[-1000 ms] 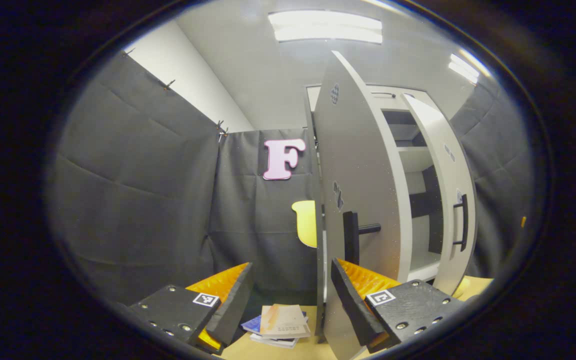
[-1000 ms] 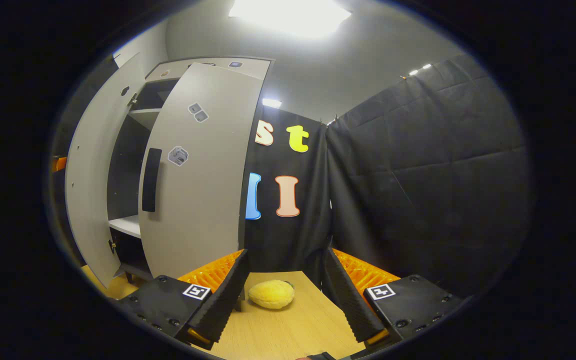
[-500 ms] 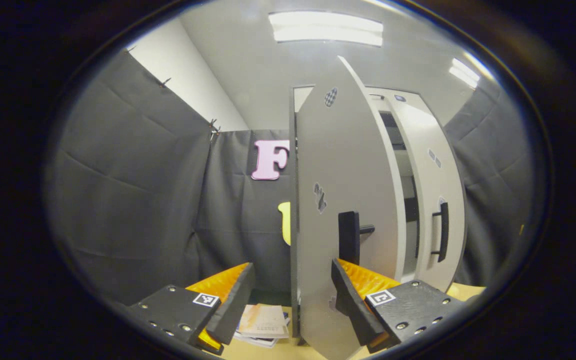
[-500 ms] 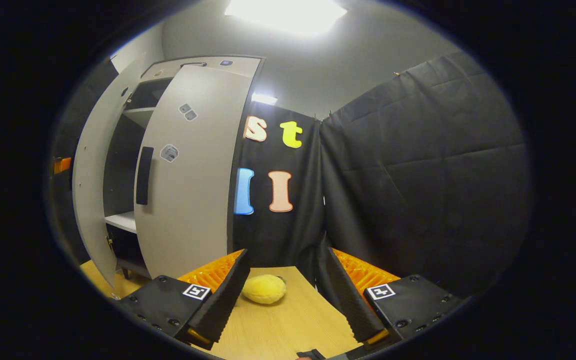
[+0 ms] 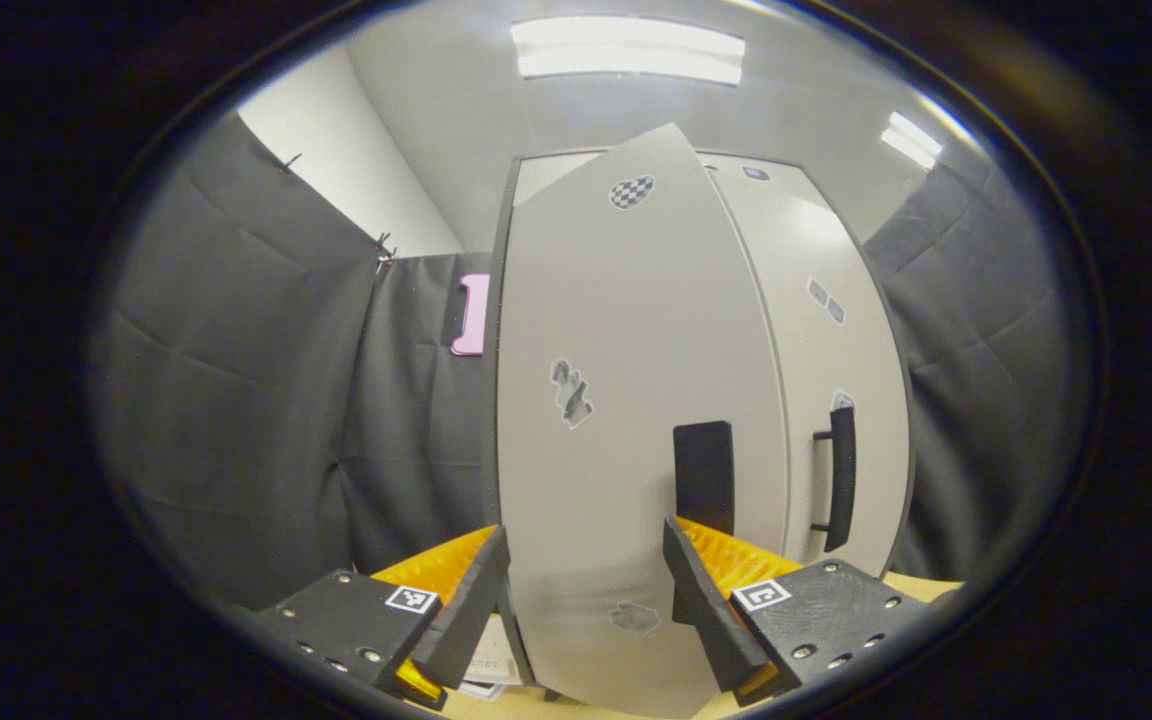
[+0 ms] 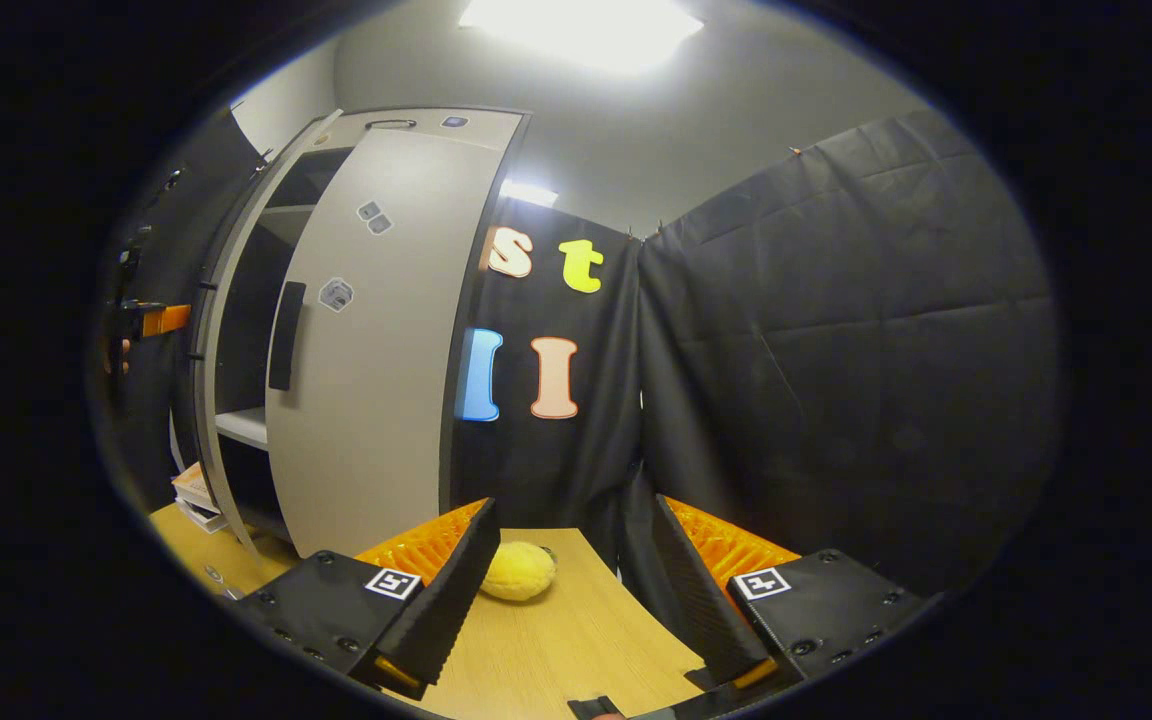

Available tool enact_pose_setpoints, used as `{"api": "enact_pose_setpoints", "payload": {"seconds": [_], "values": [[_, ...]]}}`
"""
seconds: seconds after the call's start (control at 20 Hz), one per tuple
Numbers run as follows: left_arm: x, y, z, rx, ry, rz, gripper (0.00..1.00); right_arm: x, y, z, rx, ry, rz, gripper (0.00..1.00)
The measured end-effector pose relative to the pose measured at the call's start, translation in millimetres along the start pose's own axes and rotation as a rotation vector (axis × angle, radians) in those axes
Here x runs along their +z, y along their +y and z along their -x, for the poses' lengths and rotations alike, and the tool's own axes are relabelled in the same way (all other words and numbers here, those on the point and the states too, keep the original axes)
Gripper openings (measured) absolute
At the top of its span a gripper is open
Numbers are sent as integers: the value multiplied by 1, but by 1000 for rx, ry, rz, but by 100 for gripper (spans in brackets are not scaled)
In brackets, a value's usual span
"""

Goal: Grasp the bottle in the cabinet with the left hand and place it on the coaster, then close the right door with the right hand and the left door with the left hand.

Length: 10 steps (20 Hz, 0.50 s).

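Observation:
The grey cabinet's left door (image 5: 626, 400) stands just in front of my left gripper (image 5: 584, 612), slightly ajar, with its black handle (image 5: 704, 478) above the right finger. That gripper is open and holds nothing. The right door (image 5: 836, 330) lies nearly flush with the cabinet, its handle (image 5: 841, 478) facing me. In the right gripper view the left door (image 6: 211, 330) shows edge-on, and a gap beside the right door (image 6: 376, 330) reveals a white shelf (image 6: 241, 425). The left gripper (image 6: 151, 318), orange, sits against that door's outer side. My right gripper (image 6: 576, 600) is open over the wooden table (image 6: 556, 650).
A yellow plush object (image 6: 519, 572) lies on the table just past my right gripper's left finger. A stack of books (image 6: 198, 490) sits on the table by the cabinet's left side, and its corner (image 5: 488, 662) shows beside the left door's bottom edge. Black cloth walls surround the booth.
The left door has swung from wide open to nearly shut, with my left gripper following its outer face. The right gripper has stayed over the table, turned slightly.

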State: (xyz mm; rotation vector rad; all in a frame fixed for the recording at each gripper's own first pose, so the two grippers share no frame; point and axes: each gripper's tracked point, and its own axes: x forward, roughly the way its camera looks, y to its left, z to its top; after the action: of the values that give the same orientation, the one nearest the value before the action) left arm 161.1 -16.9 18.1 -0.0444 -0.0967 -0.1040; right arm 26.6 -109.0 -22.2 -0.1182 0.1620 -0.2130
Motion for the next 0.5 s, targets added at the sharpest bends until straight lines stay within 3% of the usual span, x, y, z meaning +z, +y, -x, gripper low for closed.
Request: {"api": "enact_pose_setpoints", "payload": {"seconds": [0.2,0.3,0.4,0.45,0.5], "values": [[-1,6,-2,25,5,-3,98,-3,3,-5,47,5,-9,97],[0,10,6,52,10,-12,91,-1,10,-10,85,-2,-23,97],[1,16,11,66,7,-22,97,4,19,-10,132,-9,-31,97],[1,20,15,72,11,-31,84,9,23,-9,150,-17,-32,96],[0,23,19,74,20,-40,91,13,27,-8,164,-26,-36,96]]}}
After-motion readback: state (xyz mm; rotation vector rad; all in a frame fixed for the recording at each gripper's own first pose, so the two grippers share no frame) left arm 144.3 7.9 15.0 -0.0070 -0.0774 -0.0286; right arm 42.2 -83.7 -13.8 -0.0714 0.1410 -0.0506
